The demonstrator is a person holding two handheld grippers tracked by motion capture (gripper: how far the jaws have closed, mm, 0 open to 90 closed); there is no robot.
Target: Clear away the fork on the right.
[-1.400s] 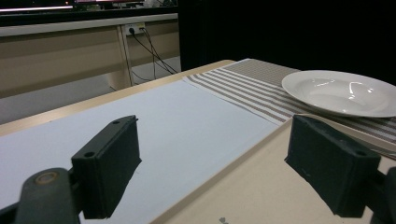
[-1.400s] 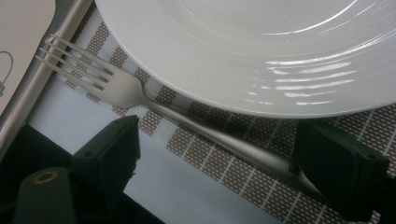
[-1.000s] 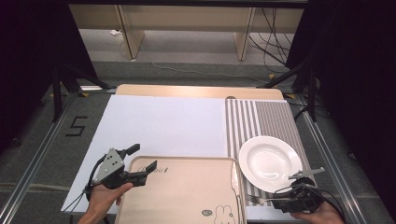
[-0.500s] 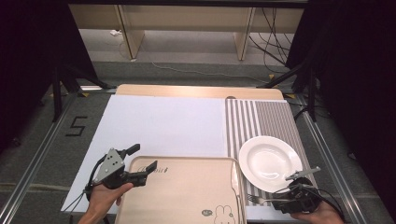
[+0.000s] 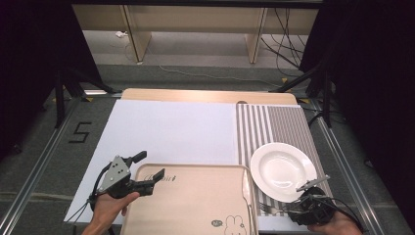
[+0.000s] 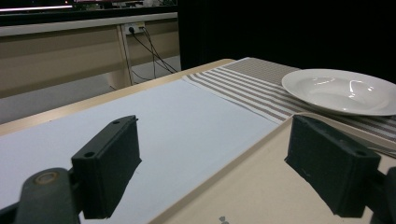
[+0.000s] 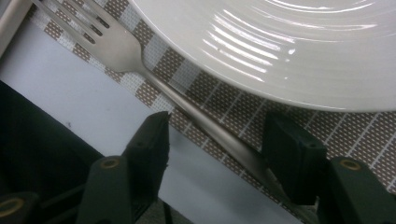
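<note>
1. The right gripper (image 7: pixel 212 144) has its jaws half open, just closing around a fork (image 7: pixel 140 60) handle, pads not yet pressing.
2. The fork lies on the striped mat (image 7: pixel 224 102), beside the white plate (image 7: pixel 280 42).
3. The left gripper (image 6: pixel 224 161) gapes wide, empty, over the beige tray (image 5: pixel 195 196) corner.

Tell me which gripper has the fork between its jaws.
The right gripper: the fork handle lies between its jaws, beside the white plate. The left gripper straddles the tray edge.
</note>
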